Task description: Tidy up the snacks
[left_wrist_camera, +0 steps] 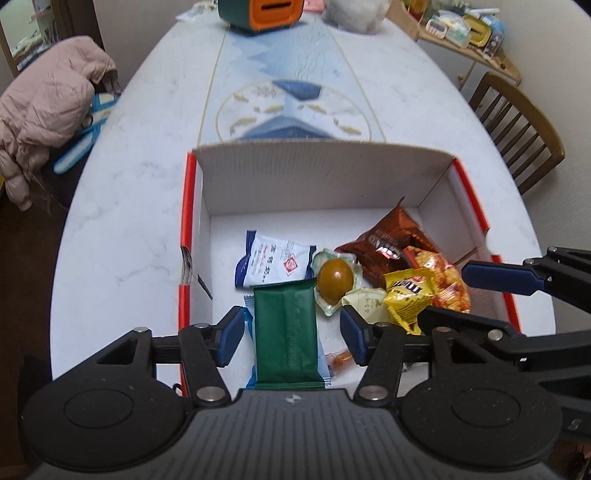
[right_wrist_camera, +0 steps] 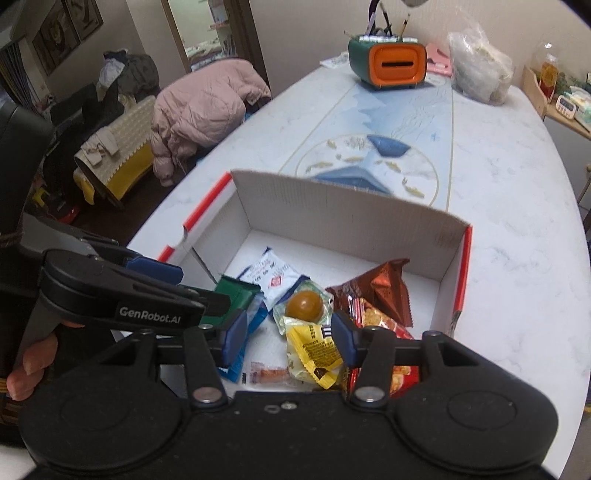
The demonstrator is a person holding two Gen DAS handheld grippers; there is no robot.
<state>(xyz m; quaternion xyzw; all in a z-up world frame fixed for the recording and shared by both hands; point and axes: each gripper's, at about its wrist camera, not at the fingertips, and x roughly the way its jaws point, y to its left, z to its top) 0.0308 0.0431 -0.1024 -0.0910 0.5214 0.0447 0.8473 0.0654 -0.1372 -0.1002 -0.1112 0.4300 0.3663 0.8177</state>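
An open cardboard box (left_wrist_camera: 314, 177) with orange-red edges stands on the white table and holds several snacks. A green packet (left_wrist_camera: 284, 332) lies on its floor, directly under my left gripper (left_wrist_camera: 291, 334). That gripper is open, its blue pads clear of the packet on both sides. Beside it lie a white-and-blue packet (left_wrist_camera: 275, 262), a brown egg in clear wrap (left_wrist_camera: 334, 277), a brown bag (left_wrist_camera: 388, 243) and a red-orange snack bag (left_wrist_camera: 443, 280). My right gripper (right_wrist_camera: 288, 339) hovers open above a yellow packet (right_wrist_camera: 314, 350), which rests loose in the box. A small orange candy (right_wrist_camera: 269, 373) lies near the front.
A green-and-orange holder (right_wrist_camera: 388, 66) and a clear plastic bag (right_wrist_camera: 480, 70) stand at the table's far end. A pink jacket (right_wrist_camera: 199, 110) hangs over a chair on the left. A wooden chair (left_wrist_camera: 517, 125) and a cluttered shelf (left_wrist_camera: 465, 33) are on the right.
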